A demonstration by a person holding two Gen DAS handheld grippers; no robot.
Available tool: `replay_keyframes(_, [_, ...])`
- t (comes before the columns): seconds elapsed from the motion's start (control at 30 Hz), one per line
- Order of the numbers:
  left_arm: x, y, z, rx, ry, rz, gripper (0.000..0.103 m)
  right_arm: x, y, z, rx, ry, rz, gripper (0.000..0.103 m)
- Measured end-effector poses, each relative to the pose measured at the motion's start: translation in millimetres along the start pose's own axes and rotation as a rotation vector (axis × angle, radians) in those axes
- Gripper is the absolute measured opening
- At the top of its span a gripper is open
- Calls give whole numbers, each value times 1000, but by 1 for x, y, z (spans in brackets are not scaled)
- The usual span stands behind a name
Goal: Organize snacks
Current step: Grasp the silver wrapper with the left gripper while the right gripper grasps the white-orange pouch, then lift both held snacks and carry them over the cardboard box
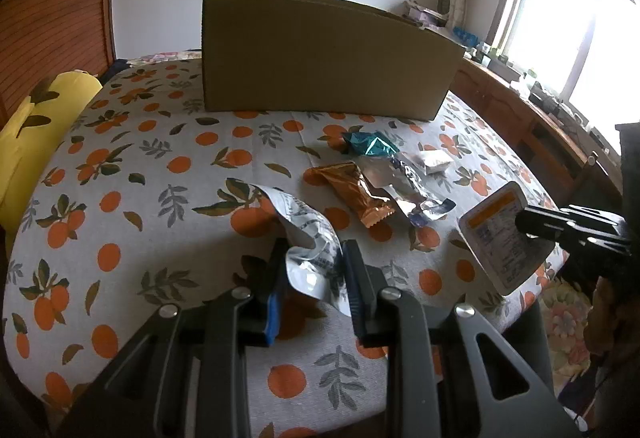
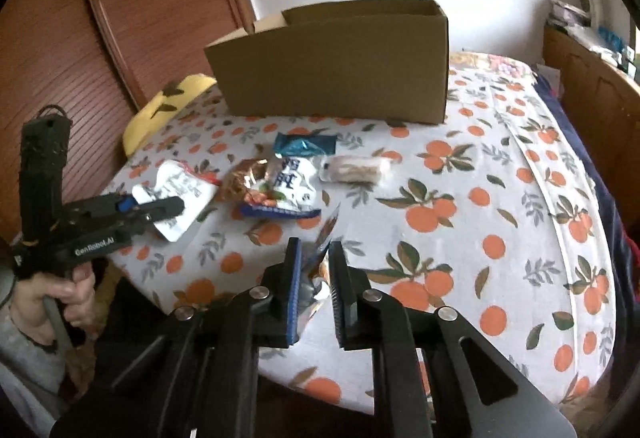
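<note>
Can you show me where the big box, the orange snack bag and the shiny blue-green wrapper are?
cardboard box [image 1: 320, 57], left wrist view, front wall.
orange snack bag [image 1: 352, 193], left wrist view, middle of bag.
blue-green wrapper [image 2: 306, 143], right wrist view, middle of wrapper.

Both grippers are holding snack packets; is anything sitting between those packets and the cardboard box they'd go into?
Only loose snacks. The teal packet, orange wrapper and white-blue bag lie on the bedspread between the left gripper, the right gripper and the cardboard box. They lie flat, so lifting over them should work.
</note>
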State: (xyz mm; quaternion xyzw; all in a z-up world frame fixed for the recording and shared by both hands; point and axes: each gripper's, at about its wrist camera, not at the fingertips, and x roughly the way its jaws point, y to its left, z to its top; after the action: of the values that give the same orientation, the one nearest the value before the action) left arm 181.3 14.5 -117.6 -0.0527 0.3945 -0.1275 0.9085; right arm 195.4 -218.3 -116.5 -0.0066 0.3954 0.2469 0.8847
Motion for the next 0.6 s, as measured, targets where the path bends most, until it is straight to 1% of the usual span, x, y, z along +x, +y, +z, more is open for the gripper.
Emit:
replay_keyframes(0.13, [2, -2, 0, 2, 4, -1, 25, 2, -4, 1, 10, 6, 6, 13])
replay_keyframes(0.23, [3, -3, -1, 13, 2, 1, 25, 2, -2, 2, -9, 11, 10, 9])
replay_keyframes(0.33, [-2, -4, -1, 22, -19, 5, 25, 2, 2, 4, -26, 9, 4, 6])
replay_keyframes(0.6, [-22, -3, 3, 12, -60, -23, 24, -7, 13, 11, -73, -18, -20, 5])
